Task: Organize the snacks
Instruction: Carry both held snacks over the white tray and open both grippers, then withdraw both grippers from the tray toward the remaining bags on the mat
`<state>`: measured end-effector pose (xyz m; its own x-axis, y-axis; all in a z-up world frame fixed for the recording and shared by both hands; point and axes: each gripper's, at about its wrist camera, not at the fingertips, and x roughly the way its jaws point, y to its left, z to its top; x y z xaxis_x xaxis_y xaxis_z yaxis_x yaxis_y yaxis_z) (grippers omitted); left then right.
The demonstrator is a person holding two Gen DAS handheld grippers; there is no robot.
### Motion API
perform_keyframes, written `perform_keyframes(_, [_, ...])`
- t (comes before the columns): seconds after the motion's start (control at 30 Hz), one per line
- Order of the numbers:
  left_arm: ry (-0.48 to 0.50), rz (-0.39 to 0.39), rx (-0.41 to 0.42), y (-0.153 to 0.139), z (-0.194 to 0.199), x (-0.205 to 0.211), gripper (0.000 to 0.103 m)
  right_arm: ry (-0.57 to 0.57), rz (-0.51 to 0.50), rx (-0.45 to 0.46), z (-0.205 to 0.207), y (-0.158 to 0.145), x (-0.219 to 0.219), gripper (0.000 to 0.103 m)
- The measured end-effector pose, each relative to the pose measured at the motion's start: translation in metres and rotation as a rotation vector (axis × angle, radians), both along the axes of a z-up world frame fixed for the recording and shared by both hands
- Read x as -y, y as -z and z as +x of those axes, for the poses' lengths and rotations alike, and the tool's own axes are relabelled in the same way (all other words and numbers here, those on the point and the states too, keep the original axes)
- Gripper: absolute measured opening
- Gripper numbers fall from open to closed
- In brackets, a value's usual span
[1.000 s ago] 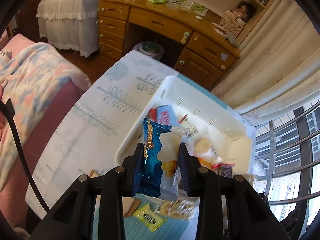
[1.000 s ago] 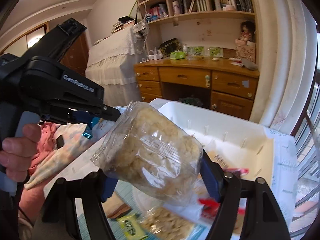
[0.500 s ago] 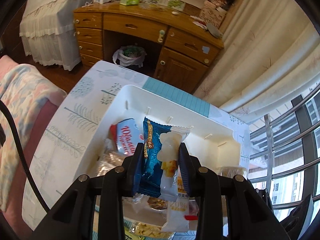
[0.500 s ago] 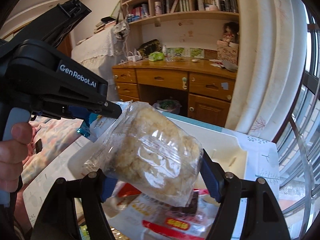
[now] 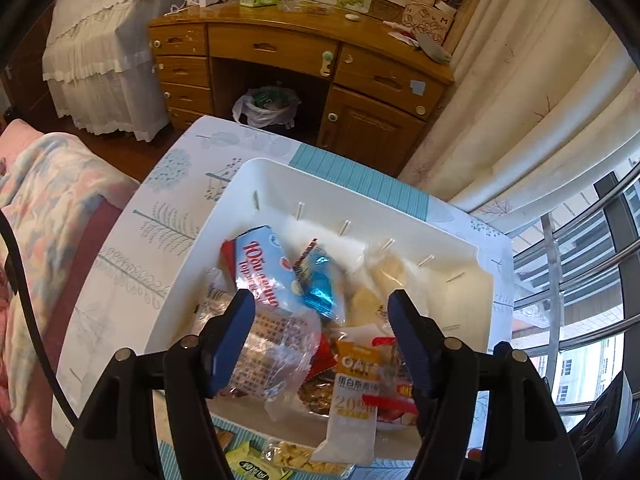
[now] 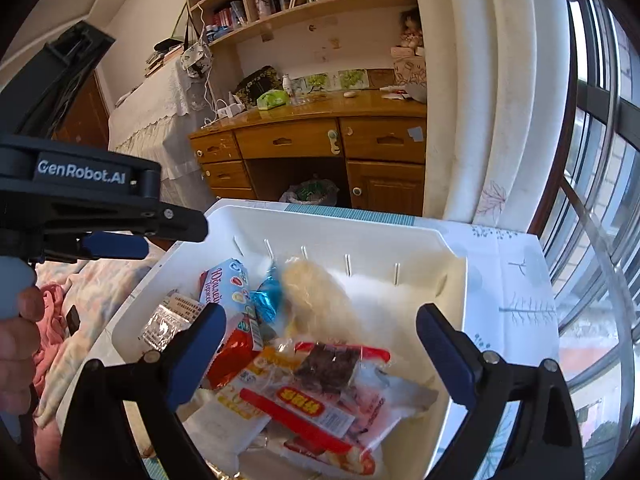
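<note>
Snacks (image 5: 280, 304) lie heaped in the white bin (image 5: 360, 208) at the tabletop's far edge — both your grippers, left (image 5: 320, 312) and right (image 6: 320, 336), hover spread and empty. Lift straight up; more packets (image 5: 280, 458) wait at the near edge.

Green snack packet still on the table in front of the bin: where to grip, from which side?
Judging from the left wrist view, the green snack packet lies flat on the table before the white bin's near wall. Come from above with the open left gripper and pinch across its short width, away from the neighbouring clear cracker bag.
</note>
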<state>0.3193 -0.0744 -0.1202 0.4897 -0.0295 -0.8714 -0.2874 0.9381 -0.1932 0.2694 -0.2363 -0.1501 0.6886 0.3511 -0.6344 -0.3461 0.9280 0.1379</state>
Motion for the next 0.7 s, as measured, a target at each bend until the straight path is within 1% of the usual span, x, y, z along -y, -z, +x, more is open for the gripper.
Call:
perform_keyframes(0.07, [-0.013,0.004,0.008,-0.002,-0.008,-0.005,0.073,0.006,0.009,-0.013,-0.003,0.0,0.001,0.097])
perform_keyframes(0.2, [-0.028,0.013,0.044,-0.008,-0.029,-0.016,0.075,0.031,0.042,-0.045,-0.01,0.001,0.005,0.097])
perform_keyframes(0.3, [-0.052,0.022,0.064,-0.012,-0.049,-0.029,0.077,0.059,0.073,-0.067,-0.017,0.001,0.009,0.097])
perform_keyframes(0.4, [-0.091,0.012,0.087,-0.012,-0.072,-0.049,0.08,0.075,0.11,-0.083,-0.025,0.0,0.011,0.097])
perform_keyframes(0.5, [-0.137,0.003,0.092,-0.007,-0.089,-0.07,0.08,0.1,0.148,-0.111,-0.037,0.001,0.013,0.097])
perform_keyframes(0.6, [-0.174,-0.004,0.077,0.0,-0.105,-0.087,0.08,0.128,0.169,-0.135,-0.048,0.003,0.012,0.097])
perform_keyframes(0.7, [-0.205,-0.01,0.059,0.009,-0.126,-0.105,0.08,0.185,0.181,-0.117,-0.064,0.006,0.012,0.097])
